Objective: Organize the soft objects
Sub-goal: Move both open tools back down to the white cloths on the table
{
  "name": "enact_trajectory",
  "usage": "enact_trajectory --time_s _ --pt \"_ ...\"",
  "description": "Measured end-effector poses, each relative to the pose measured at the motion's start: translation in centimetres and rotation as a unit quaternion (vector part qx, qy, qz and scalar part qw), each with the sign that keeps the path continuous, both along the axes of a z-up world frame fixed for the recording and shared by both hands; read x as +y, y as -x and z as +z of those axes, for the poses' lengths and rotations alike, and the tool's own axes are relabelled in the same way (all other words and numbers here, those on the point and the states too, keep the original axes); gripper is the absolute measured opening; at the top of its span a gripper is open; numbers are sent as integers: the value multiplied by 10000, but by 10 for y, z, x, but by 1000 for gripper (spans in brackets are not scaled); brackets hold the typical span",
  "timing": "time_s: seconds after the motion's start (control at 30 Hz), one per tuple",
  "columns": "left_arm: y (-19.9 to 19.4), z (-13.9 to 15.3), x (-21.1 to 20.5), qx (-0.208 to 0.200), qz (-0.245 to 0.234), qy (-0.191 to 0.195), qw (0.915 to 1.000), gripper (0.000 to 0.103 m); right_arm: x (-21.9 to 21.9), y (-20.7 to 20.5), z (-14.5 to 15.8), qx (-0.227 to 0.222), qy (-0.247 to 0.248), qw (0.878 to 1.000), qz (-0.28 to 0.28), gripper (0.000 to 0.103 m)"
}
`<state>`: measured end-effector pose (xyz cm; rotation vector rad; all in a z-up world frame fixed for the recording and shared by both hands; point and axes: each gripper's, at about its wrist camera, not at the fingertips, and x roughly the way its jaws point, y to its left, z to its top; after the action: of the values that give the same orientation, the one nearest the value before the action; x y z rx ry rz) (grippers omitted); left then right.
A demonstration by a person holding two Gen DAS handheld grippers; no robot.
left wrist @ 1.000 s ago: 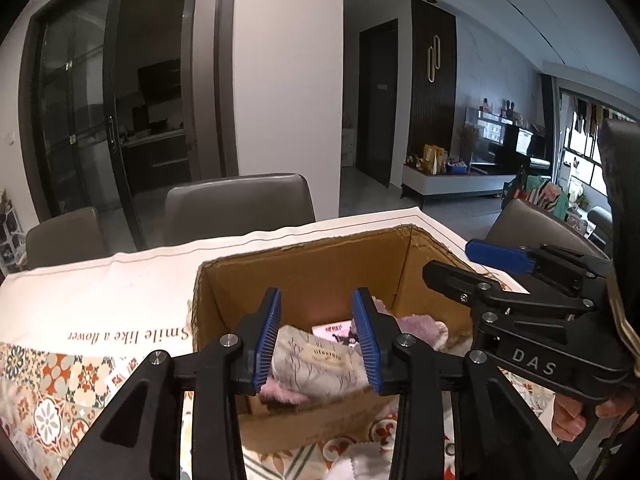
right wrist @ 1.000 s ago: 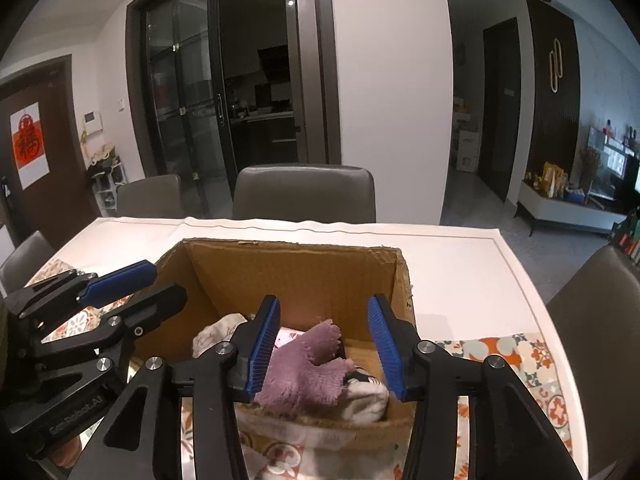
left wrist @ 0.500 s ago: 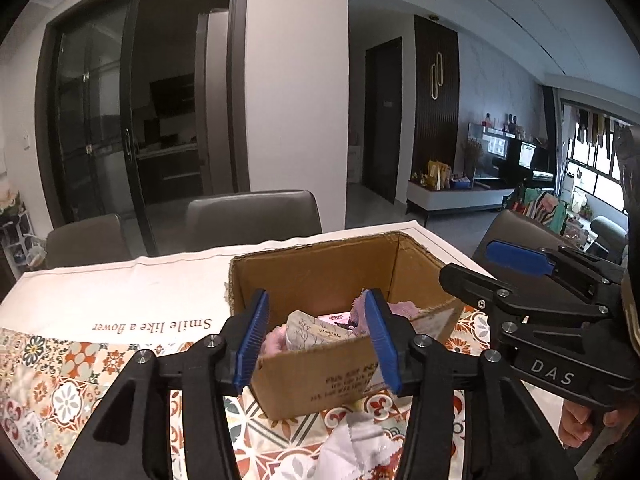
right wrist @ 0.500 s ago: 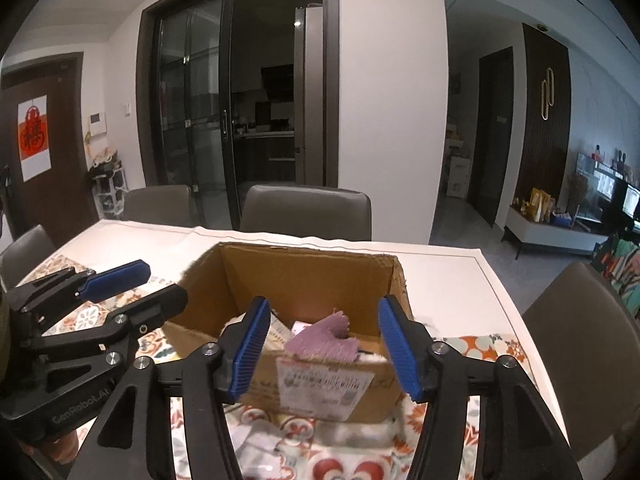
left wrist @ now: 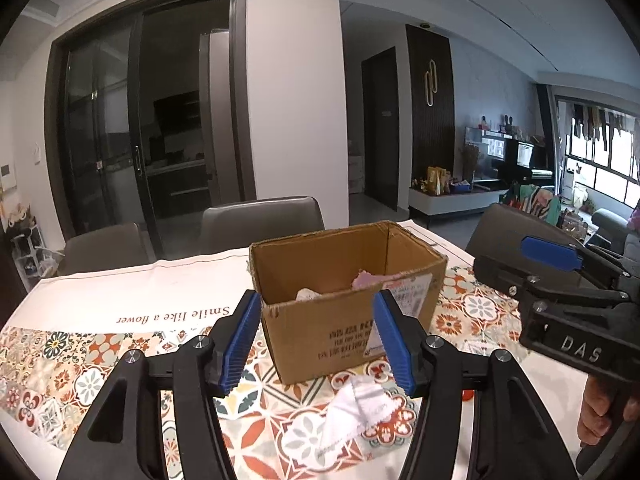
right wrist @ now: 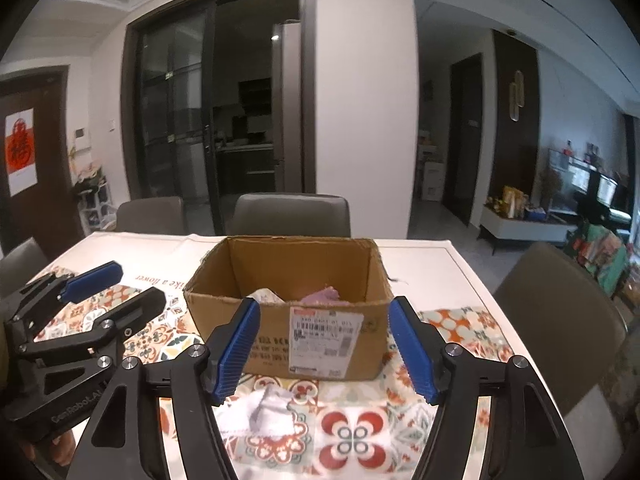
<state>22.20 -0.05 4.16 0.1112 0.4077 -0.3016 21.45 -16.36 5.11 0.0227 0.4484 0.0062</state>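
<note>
An open cardboard box (left wrist: 320, 328) (right wrist: 248, 316) stands on the patterned tablecloth. Inside it lie a pink-purple cloth (left wrist: 370, 279) (right wrist: 322, 295) and a pale floral cloth (left wrist: 307, 293) (right wrist: 264, 295). A white cloth (left wrist: 352, 412) (right wrist: 268, 406) lies crumpled on the table in front of the box. My left gripper (left wrist: 318, 344) is open and empty, held back from the box's near wall. My right gripper (right wrist: 326, 346) is open and empty, also back from the box. Each gripper shows at the edge of the other's view.
Grey chairs (right wrist: 290, 214) stand behind the table, another chair (right wrist: 560, 308) at the right. The tablecloth has a white band with lettering (left wrist: 172, 314) at the far side. A small red object (left wrist: 466, 395) lies on the table at the right.
Both grippers have pulled back and away from over the box and opened wider. The cloths that sat between the fingers now lie inside the box.
</note>
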Motion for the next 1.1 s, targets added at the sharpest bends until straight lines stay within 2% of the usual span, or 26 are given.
enact_trajectory --time_s 0.27,0.4,0.63,0.8,1.1 --pt "29 -14 9 31 -87 -60 9999 60 6 35 -16 149 -164 9992 -334 72" --pt "40 -22 17 148 -132 -12 9998 60 12 48 -26 266 -149 9987 -402 72" --pt "54 -35 23 333 -273 -76 9990 62 16 70 -44 464 -445 9957 -662 72" --pt "59 -48 22 540 -407 -46 9977 63 16 79 -65 818 -612 9916 -797 72" --pt "57 -82 15 1039 -522 -191 9930 63 14 87 -105 1481 -601 9827 -936 72"
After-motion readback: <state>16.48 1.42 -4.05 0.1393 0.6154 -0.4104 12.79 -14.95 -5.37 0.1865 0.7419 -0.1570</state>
